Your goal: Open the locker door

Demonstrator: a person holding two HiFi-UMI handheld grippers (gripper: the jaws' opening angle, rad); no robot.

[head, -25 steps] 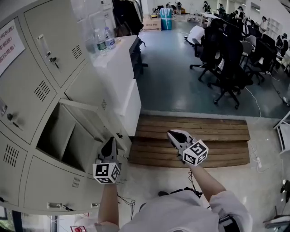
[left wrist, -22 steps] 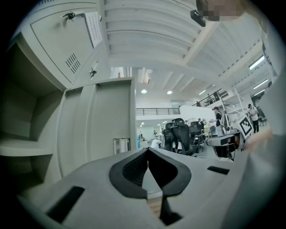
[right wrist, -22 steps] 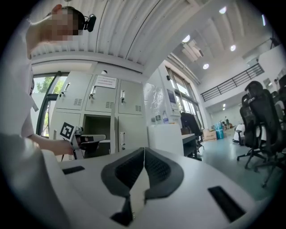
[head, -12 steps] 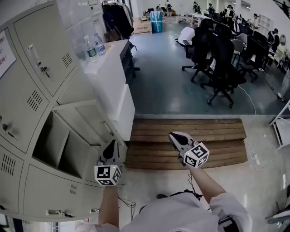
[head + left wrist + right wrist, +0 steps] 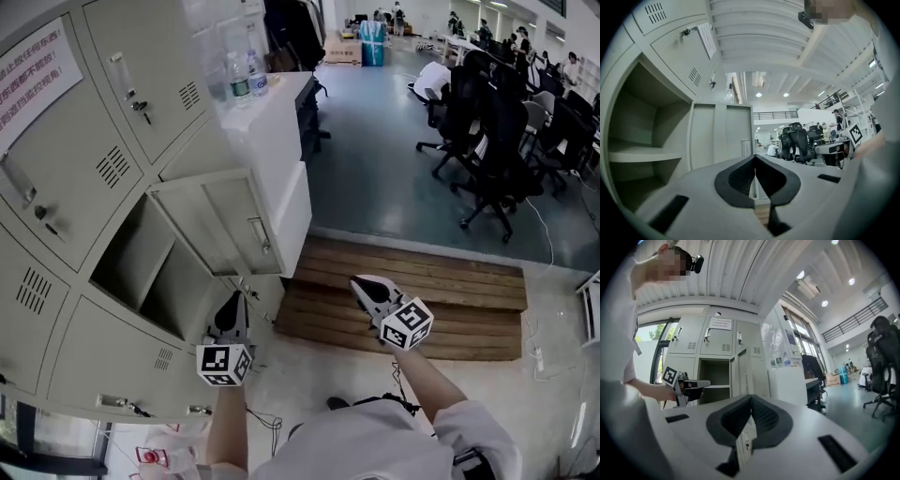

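Observation:
A bank of grey lockers (image 5: 84, 178) fills the left of the head view. One middle compartment (image 5: 141, 267) stands open, its door (image 5: 230, 223) swung out toward the room with the handle showing. My left gripper (image 5: 232, 300) is shut and empty, just below the open compartment and apart from the door. My right gripper (image 5: 359, 281) is shut and empty over the wooden platform, to the right of the door. In the left gripper view the shut gripper (image 5: 755, 161) faces the door (image 5: 723, 136) and the shelf (image 5: 640, 154). The right gripper (image 5: 751, 401) points at the open locker (image 5: 715, 378).
A white cabinet (image 5: 272, 141) with water bottles (image 5: 242, 73) on top stands beyond the lockers. A wooden platform (image 5: 422, 300) lies on the floor ahead. Office chairs (image 5: 497, 141) and people at desks are far off at the right. Cables lie by my feet.
The head view has swung, so the open door now shows its inner face and handle. Both grippers stay shut and keep much the same places below the locker.

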